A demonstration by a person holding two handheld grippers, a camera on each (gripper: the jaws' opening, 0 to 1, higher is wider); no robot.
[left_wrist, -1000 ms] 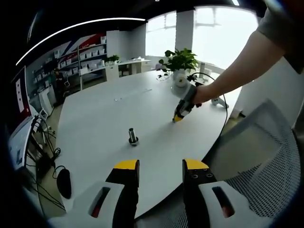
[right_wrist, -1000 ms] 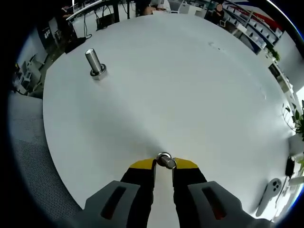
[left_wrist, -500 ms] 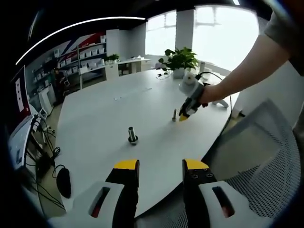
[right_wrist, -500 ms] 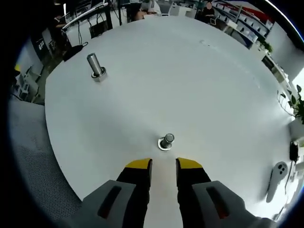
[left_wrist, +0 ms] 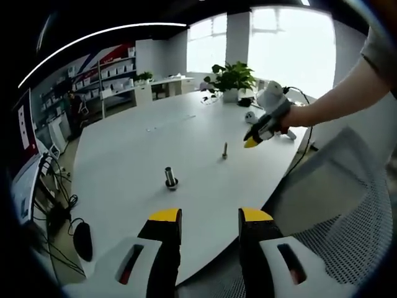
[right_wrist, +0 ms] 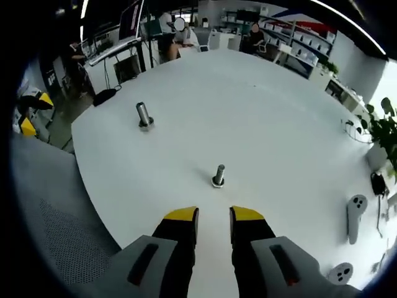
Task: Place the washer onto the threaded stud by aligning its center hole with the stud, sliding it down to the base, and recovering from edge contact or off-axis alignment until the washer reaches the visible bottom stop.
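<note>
Right gripper view: the right gripper [right_wrist: 214,214] hangs above the white round table [right_wrist: 279,136], its yellow-tipped jaws parted by a narrow gap with nothing between them. Just ahead of the tips, a slim threaded stud [right_wrist: 218,176] stands upright on the tabletop, long axis vertical, a wider ring at its foot touching the table; whether that ring is the washer or the stud's own base is too small to tell. Farther out and to the left of the jaws stands a thicker bolt [right_wrist: 144,115], also upright on its broad head. Off to the right, near the table edge, lie a white controller [right_wrist: 354,211] and a potted plant [right_wrist: 379,133]. A grey mesh chair [right_wrist: 49,217] sits below the table edge at left.

Left gripper view: the left gripper [left_wrist: 209,217] is held over the near table edge, jaws apart and empty. Ahead and slightly left stands the bolt [left_wrist: 169,177]; beyond it, ahead of the jaws, the slim stud [left_wrist: 224,149] stands upright. To its right the right gripper [left_wrist: 251,143] hovers, clear of the stud, held in a person's hand [left_wrist: 291,117].
</note>
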